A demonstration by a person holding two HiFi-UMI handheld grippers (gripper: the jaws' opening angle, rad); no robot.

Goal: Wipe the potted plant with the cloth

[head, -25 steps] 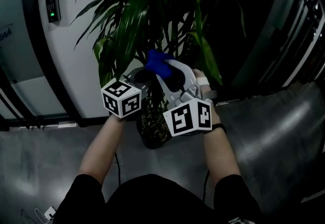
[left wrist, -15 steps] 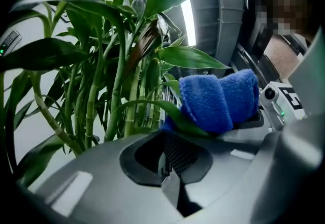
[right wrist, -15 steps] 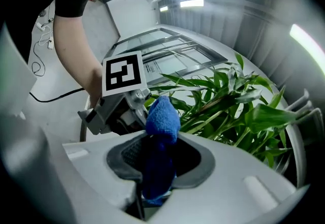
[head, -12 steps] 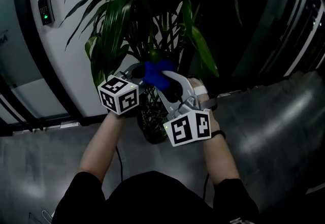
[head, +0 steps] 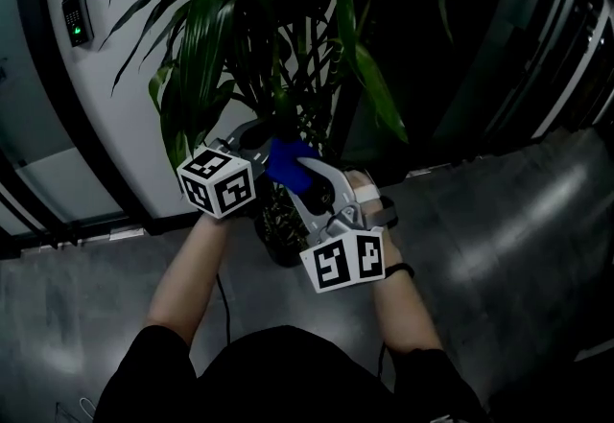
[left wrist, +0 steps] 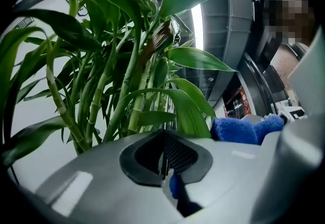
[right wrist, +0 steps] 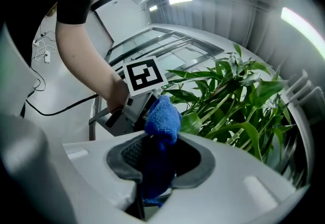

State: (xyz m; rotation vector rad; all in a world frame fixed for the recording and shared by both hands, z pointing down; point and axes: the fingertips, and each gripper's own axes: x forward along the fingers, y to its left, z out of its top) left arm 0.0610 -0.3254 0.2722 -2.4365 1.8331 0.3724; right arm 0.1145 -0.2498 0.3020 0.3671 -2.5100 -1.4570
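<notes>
The potted plant has long green leaves and bamboo-like stalks, and its dark pot stands on the floor. My right gripper is shut on a blue cloth, which bulges out above its jaws beside the lower leaves. My left gripper sits just left of the cloth, among the lower leaves. Its jaws are shut and I see nothing between the pads. A curved leaf passes just behind them. The cloth also shows to the right in the left gripper view.
A white wall with a keypad stands behind the plant at the left. Dark glass panels are at the right. The floor is glossy grey, with a cable running across it. A person stands far off.
My right gripper has drawn the blue cloth down and towards me, away from the upper leaves. The left gripper has shifted slightly left and stays among the lower leaves.
</notes>
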